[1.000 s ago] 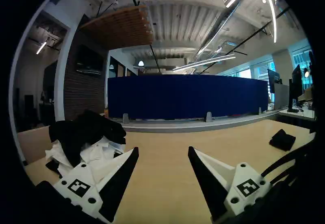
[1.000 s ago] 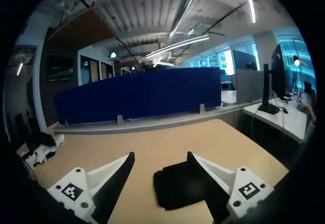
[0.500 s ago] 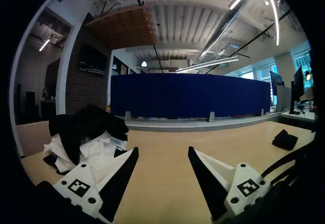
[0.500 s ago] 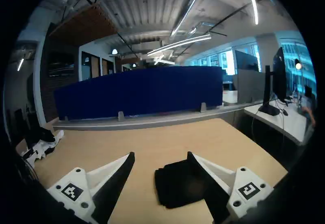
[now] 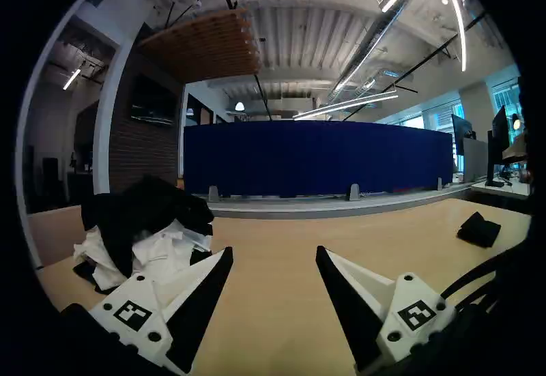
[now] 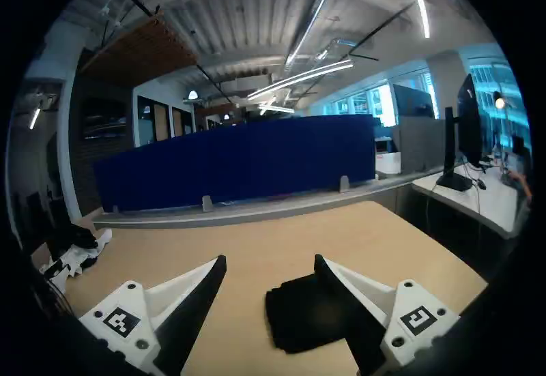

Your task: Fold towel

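1. left gripper view: left gripper (image 5: 274, 249) spread wide open, gripping nothing, hanging over the bare wooden table (image 5: 273, 321) and aimed at the blue partition (image 5: 314, 159).
2. same view: folded black towel (image 5: 479, 229) lying off toward the partition's right end, well short of it, close to the table's right edge. a flat dark block, sloping down to the right; too small here to judge the long axis.
3. same view: heap of black and white cloth (image 5: 140, 233) below the partition's left end, just beyond the finger on the view's left. wide bare tabletop between heap and towel, and forward to the partition's foot.
4. right gripper view: right gripper (image 6: 269, 258) open wide as well, pressing on nothing, aimed at the blue partition (image 6: 239, 161).
5. same view: folded black towel (image 6: 300, 311) flat on the table (image 6: 259, 239), well short of the partition, between the fingers and partly hidden behind the finger on the view's right; touching or not, cannot tell. stacked fold edges along its left and near sides. long axis seemingly toward the partition, unsure with that part hidden.
6. same view: bare wood ahead of the towel up to the partition's foot. table's right edge near the towel, then a gap, then a white side desk (image 6: 471, 198) with a monitor (image 6: 467, 127). cloth heap (image 6: 68, 253) far off below the partition's left end.
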{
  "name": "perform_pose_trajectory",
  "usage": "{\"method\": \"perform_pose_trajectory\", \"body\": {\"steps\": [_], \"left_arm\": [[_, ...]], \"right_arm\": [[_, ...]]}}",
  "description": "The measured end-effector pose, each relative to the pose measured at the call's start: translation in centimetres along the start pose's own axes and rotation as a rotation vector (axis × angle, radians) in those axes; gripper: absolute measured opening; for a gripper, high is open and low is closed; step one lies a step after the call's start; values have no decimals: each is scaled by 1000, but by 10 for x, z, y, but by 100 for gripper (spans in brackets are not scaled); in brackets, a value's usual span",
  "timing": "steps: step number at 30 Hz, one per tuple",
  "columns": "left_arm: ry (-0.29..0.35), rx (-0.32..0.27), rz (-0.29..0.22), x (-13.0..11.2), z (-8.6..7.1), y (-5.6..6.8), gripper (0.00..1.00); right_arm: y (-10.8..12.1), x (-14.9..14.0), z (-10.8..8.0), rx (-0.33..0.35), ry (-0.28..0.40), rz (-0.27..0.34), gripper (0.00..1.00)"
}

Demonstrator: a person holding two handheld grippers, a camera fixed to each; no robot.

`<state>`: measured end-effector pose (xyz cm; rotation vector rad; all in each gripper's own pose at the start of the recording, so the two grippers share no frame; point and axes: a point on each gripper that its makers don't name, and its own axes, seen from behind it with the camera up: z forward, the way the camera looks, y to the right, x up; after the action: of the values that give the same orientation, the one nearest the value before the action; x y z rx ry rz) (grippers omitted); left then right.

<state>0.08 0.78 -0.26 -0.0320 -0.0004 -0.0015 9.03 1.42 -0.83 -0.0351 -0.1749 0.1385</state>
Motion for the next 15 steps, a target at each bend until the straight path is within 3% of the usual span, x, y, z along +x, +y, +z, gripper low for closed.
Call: {"method": "perform_pose_trajectory", "body": {"steps": [8,15], "left_arm": [[0,0,1,0,-1,0,92],[0,0,1,0,0,0,93]], "right_arm": [[-3,26,-6,44,84,-9,100],[-1,27,-8,82,156,-2,100]]}}
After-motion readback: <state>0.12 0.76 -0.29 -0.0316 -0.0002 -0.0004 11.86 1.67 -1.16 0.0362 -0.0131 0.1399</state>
